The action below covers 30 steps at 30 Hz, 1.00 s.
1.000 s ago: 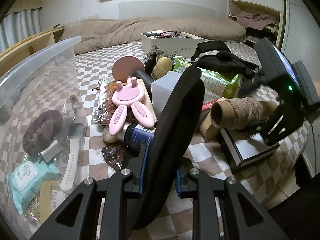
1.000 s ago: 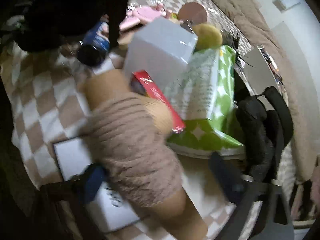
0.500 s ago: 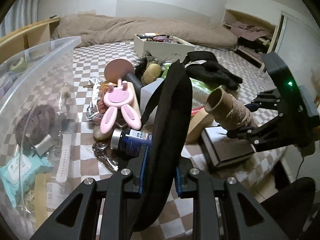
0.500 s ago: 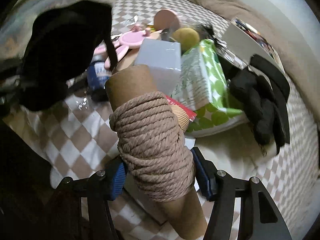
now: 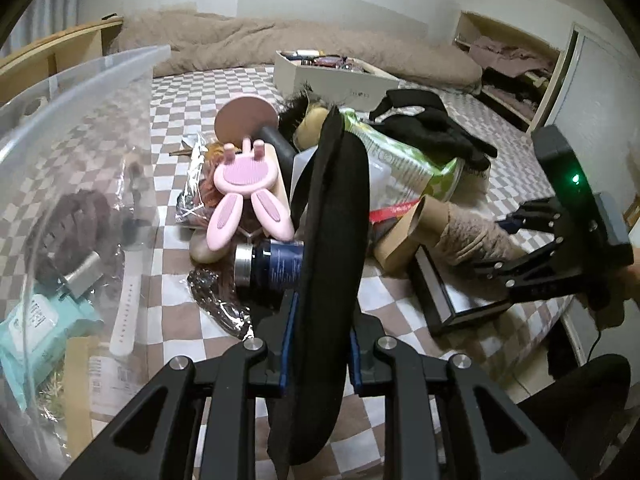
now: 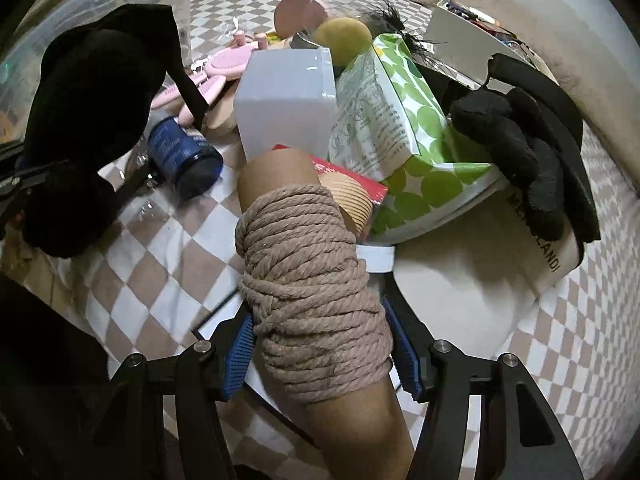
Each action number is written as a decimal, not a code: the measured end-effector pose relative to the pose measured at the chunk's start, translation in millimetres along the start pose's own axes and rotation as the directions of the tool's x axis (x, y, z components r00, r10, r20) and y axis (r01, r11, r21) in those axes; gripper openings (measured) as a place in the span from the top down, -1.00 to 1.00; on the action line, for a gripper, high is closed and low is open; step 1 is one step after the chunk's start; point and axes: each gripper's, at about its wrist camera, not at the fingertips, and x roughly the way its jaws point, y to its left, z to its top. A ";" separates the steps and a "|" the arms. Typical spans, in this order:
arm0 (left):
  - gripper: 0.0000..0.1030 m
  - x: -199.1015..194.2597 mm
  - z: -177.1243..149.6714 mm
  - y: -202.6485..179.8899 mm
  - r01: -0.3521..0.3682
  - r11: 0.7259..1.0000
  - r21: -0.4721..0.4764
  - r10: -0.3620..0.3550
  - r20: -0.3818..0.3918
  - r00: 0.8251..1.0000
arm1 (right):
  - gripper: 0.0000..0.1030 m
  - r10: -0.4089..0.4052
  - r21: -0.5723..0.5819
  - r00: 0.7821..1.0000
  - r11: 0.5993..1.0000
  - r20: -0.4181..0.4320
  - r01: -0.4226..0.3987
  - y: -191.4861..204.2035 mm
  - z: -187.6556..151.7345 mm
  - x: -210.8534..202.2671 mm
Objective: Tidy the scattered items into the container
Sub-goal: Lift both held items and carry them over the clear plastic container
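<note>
My left gripper [image 5: 318, 344] is shut on a black fabric pouch [image 5: 332, 248], held upright above the checked bedspread; the pouch also shows in the right wrist view [image 6: 92, 128]. My right gripper [image 6: 320, 344] is shut on a cardboard tube wound with beige rope [image 6: 308, 280], held above the pile; the tube shows in the left wrist view [image 5: 460, 232] with the right gripper [image 5: 516, 248]. The clear plastic container [image 5: 80, 92] stands at the left and holds a teal wipes pack [image 5: 36, 320], a white watch strap [image 5: 126, 312] and a brown scrunchie [image 5: 76, 220].
The pile holds a pink bunny brush [image 5: 248, 188], a blue jar [image 6: 184, 152], a white box [image 6: 286, 96], a green dotted pack [image 6: 396, 128], black gloves [image 6: 520, 152] and a black-edged flat box [image 5: 452, 296]. A white tray [image 5: 332, 76] stands behind.
My right gripper has lifted the rope tube off the pile and turned it toward the container side. My left gripper has drawn back slightly with the pouch.
</note>
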 end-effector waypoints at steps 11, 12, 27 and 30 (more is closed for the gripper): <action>0.60 -40.5 17.3 -13.5 -0.009 0.999 0.031 0.005 0.140 0.990 | -0.14 0.145 0.101 0.979 0.982 0.141 -0.160 4.4 10.8 -27.4; 0.60 -44.1 18.6 -14.1 -0.011 0.999 0.031 0.006 0.149 0.989 | -0.14 0.158 0.110 0.975 0.978 0.153 -0.176 3.2 14.9 -29.4; 0.60 -92.3 54.0 -20.4 -0.051 0.997 0.057 0.034 0.264 0.964 | -0.14 0.170 0.214 0.933 0.946 0.317 -0.245 -4.6 30.4 -85.9; 0.60 -101.5 60.5 -21.4 -0.037 0.997 0.062 0.019 0.278 0.960 | -0.14 0.163 0.226 0.922 0.941 0.351 -0.252 -2.0 36.6 -100.4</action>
